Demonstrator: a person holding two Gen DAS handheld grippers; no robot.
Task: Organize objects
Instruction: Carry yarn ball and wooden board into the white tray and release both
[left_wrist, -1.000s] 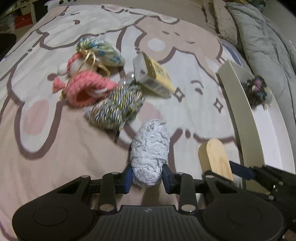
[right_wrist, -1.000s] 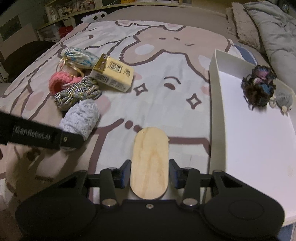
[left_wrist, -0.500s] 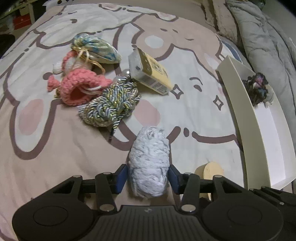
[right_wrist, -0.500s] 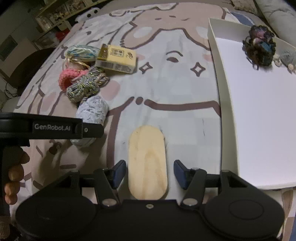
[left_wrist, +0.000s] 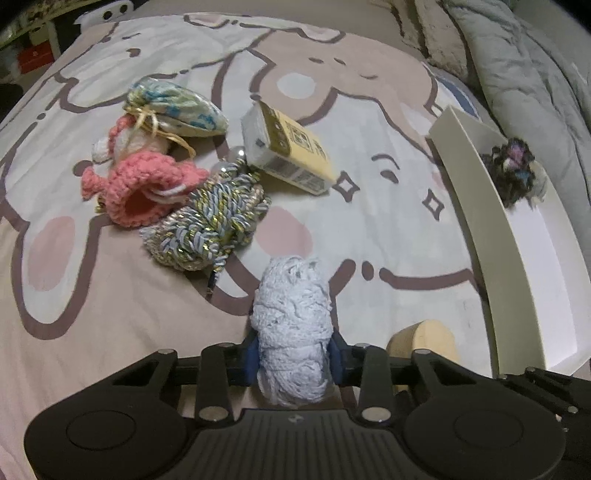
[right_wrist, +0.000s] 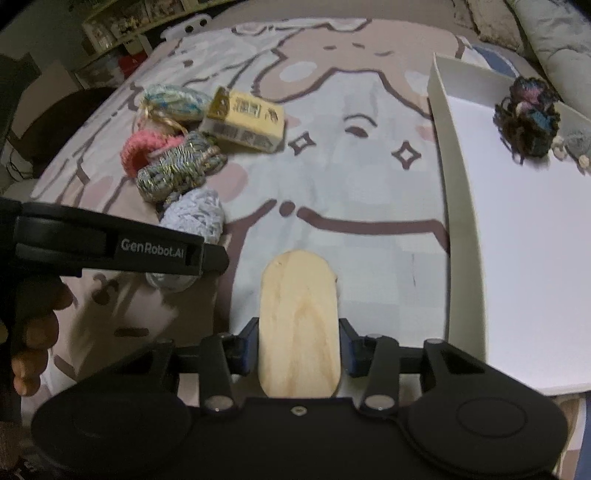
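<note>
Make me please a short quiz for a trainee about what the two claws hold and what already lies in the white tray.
1. Multiple choice: what does the left claw grip? A the pink crochet pouch; B the pale blue yarn ball; C the yellow box.
2. True or false: the white tray holds nothing.
3. In a few words: what sits between the pads of the right claw?

Key:
1. B. Its jaws have just been closing and press on the ball.
2. False. A dark multicoloured yarn ball lies in it.
3. The wooden oval piece. The jaws have just been closing onto it.
</note>
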